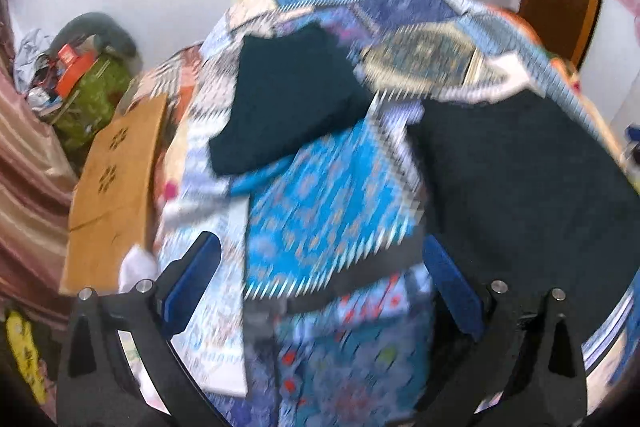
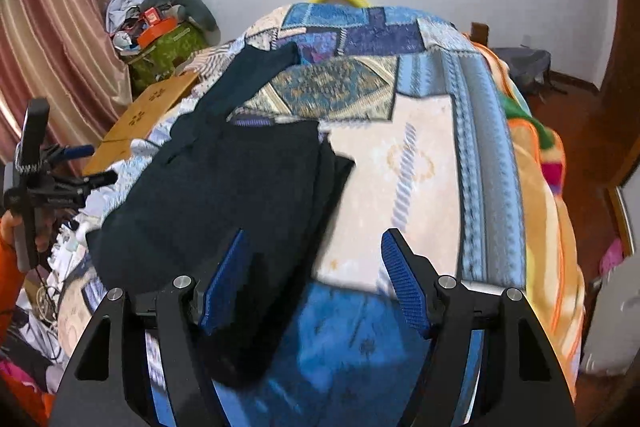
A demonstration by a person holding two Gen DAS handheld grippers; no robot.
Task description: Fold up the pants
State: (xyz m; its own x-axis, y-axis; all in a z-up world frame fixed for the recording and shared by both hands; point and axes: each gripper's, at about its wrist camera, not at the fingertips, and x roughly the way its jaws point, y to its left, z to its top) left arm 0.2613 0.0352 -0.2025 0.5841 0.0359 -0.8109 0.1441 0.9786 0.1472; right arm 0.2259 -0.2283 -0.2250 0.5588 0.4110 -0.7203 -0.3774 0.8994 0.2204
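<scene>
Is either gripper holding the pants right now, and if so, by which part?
Nothing is held. The left gripper and right gripper both stand open above the dark pants, which lie loose on the patchwork bedspread.

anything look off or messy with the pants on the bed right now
The dark pants lie askew on the patchwork bedspread: one leg trails off diagonally toward the far left edge, and the near fold's edges do not line up, leaving a layer sticking out on the right. Both hand-held grippers are open and hold nothing.
</scene>
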